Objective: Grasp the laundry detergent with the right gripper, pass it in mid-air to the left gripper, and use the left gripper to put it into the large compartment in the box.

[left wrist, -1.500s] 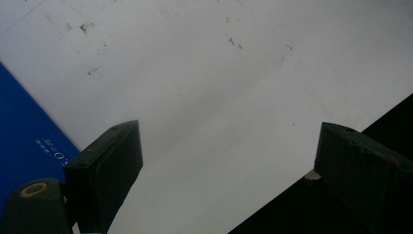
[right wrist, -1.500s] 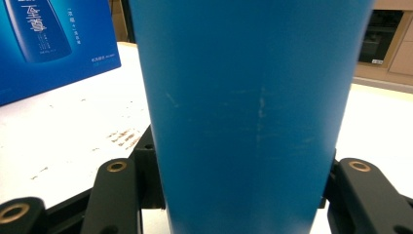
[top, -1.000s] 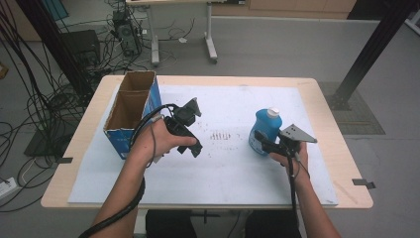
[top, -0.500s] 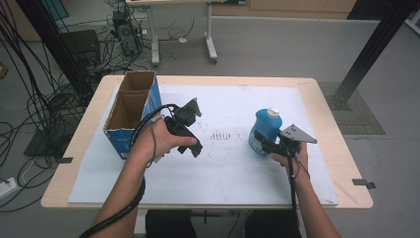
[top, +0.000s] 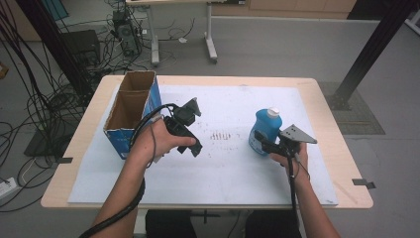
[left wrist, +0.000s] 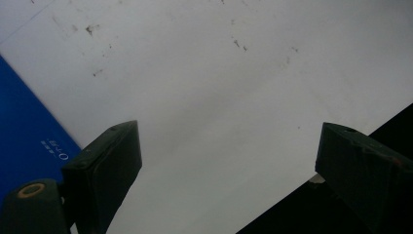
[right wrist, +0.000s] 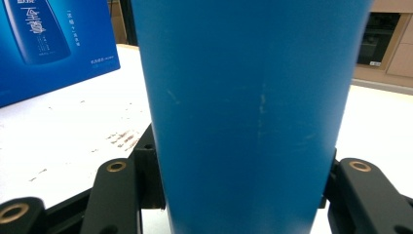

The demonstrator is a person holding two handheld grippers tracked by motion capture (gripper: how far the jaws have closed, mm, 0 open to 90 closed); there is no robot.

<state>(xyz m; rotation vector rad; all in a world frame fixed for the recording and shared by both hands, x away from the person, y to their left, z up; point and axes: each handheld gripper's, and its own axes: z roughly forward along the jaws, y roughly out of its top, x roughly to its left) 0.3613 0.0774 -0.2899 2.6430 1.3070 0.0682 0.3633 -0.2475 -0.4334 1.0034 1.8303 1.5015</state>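
Bottles: one, blue with a white cap [top: 266,130], upright on the surface.

Boxes: one, open-topped cardboard with blue printed sides [top: 130,113], divided inside into two compartments, at the left of the surface.

Sheets: one, white and stained [top: 218,163], covering most of the surface.

Surfaces: one, wooden-edged [top: 352,193].

Claws: two, a left claw [top: 190,130] and a right claw [top: 261,141], each with two black jaws.

Hands: two, one per claw, left hand [top: 154,143] and right hand [top: 291,159].

Cables from claws: two, one along each forearm.

Grey three-cornered plates: one clearly seen [top: 297,134], on the right claw.

Second tables: one, in the background [top: 208,29].
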